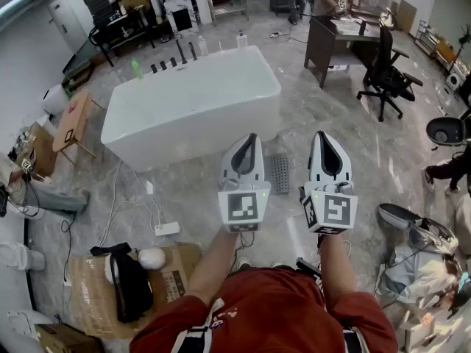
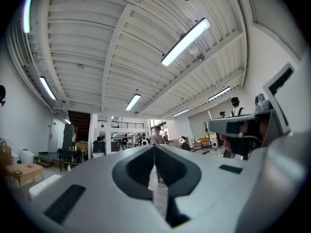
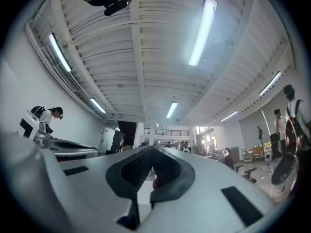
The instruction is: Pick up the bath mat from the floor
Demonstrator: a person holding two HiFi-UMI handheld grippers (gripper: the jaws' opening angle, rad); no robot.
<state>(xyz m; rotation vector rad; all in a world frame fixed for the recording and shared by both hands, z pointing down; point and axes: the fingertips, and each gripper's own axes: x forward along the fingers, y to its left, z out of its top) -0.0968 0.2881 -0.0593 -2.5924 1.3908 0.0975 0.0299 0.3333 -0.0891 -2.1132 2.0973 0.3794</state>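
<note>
The bath mat (image 1: pixel 280 172) is a small grey dotted rectangle lying flat on the floor beside the bathtub's near right corner. In the head view it shows between my two grippers, partly hidden by them. My left gripper (image 1: pixel 252 137) is held up in front of me, shut and empty, just left of the mat. My right gripper (image 1: pixel 322 135) is shut and empty too, just right of the mat. Both gripper views point up at the ceiling; the left gripper (image 2: pixel 154 147) and the right gripper (image 3: pixel 152 150) show their jaws closed together with nothing between them.
A white bathtub (image 1: pixel 191 105) stands just beyond the mat, with bottles on its far rim. A dark desk (image 1: pixel 331 39) and an office chair (image 1: pixel 386 76) are at the back right. A power strip (image 1: pixel 167 229) and a cardboard box (image 1: pixel 92 285) lie to my left, bags at the right.
</note>
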